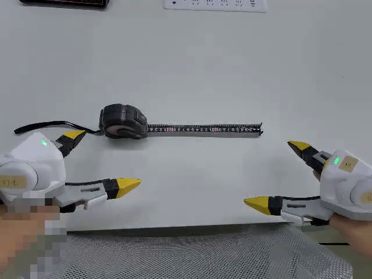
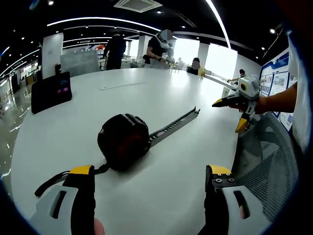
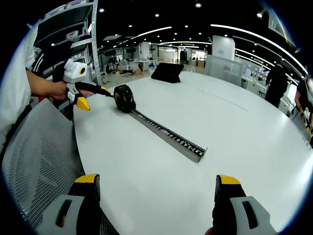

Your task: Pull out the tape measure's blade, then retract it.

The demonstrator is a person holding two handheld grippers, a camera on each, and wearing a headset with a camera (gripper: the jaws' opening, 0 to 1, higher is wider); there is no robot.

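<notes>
A black tape measure case [image 1: 122, 121] lies on the white table [image 1: 192, 70], its blade [image 1: 203, 129] pulled out to the right and ending in a hook [image 1: 260, 129]. A black wrist strap [image 1: 49, 125] trails left of the case. My left gripper [image 1: 107, 160] is open near the front left, a little short of the case [image 2: 123, 141]. My right gripper [image 1: 279, 174] is open at the front right, below the blade's end [image 3: 199, 153]. Neither touches the tape. In the right gripper view the case [image 3: 124, 98] sits far off beside the left gripper [image 3: 87, 94].
A dark flat device [image 1: 64, 3] and a white sheet [image 1: 215, 4] lie at the table's far edge. A grey mesh chair back [image 1: 192, 253] stands at the front edge. People stand far behind the table [image 2: 159, 46].
</notes>
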